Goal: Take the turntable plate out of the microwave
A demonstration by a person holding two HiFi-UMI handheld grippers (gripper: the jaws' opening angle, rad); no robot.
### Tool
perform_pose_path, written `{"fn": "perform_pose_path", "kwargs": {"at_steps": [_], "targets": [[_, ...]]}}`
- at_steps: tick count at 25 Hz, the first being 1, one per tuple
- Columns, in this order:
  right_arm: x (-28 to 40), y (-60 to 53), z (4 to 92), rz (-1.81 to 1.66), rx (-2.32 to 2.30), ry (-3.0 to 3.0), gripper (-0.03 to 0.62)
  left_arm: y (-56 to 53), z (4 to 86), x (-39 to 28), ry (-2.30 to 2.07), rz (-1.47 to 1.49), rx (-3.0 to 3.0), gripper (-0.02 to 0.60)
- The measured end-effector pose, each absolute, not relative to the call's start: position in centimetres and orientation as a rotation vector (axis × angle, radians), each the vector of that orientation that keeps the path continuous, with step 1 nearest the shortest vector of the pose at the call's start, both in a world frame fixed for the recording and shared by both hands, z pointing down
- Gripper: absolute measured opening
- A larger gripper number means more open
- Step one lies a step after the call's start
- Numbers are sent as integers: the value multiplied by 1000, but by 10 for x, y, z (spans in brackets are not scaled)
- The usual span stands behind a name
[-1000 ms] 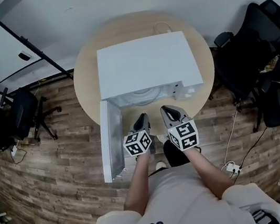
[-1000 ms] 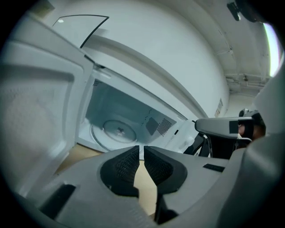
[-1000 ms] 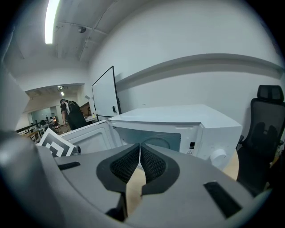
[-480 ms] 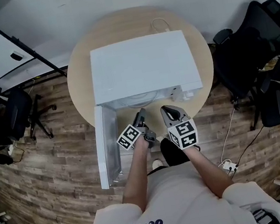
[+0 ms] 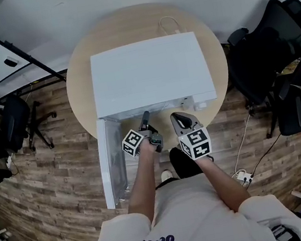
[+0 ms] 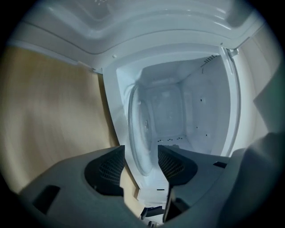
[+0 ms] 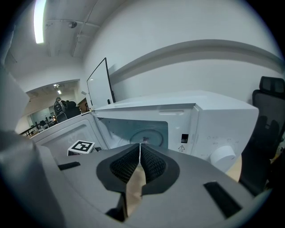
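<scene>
A white microwave stands on a round wooden table, its door swung open to the left. The glass turntable plate lies on the cavity floor; it also shows as a pale disc in the right gripper view. The microwave top hides it in the head view. My left gripper is at the cavity mouth, rolled onto its side. Its jaws have just been opening and stand open, the plate's near rim showing in the gap, pads not pressing. My right gripper is shut and empty, in front of the control panel.
The microwave's knob sits right of the cavity. A cable lies behind the microwave. Black office chairs stand at the right and left on the wooden floor. The open door bounds the left side.
My left gripper has rolled over, opened its jaws and dropped towards the microwave's mouth. The right gripper has shifted a little and stays shut.
</scene>
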State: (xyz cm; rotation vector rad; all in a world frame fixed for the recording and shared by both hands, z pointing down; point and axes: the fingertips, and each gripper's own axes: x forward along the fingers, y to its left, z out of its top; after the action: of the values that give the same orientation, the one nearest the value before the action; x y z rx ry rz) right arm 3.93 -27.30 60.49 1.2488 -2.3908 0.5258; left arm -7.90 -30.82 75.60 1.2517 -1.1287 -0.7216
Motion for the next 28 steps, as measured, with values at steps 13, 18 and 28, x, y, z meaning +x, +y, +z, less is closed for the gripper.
{"fn": "perform_pose_path", "kwargs": {"at_steps": [13, 18, 28], "targets": [[46, -272, 614, 594, 1271, -2376, 20, -315, 770, -82, -1133, -733, 1141, 139], [42, -264, 619, 633, 1270, -2372, 20, -308, 770, -81, -1087, -773, 1110, 55], [52, -249, 652, 913, 1307, -2335, 20, -283, 771, -73, -1040, -803, 1074, 51]]}}
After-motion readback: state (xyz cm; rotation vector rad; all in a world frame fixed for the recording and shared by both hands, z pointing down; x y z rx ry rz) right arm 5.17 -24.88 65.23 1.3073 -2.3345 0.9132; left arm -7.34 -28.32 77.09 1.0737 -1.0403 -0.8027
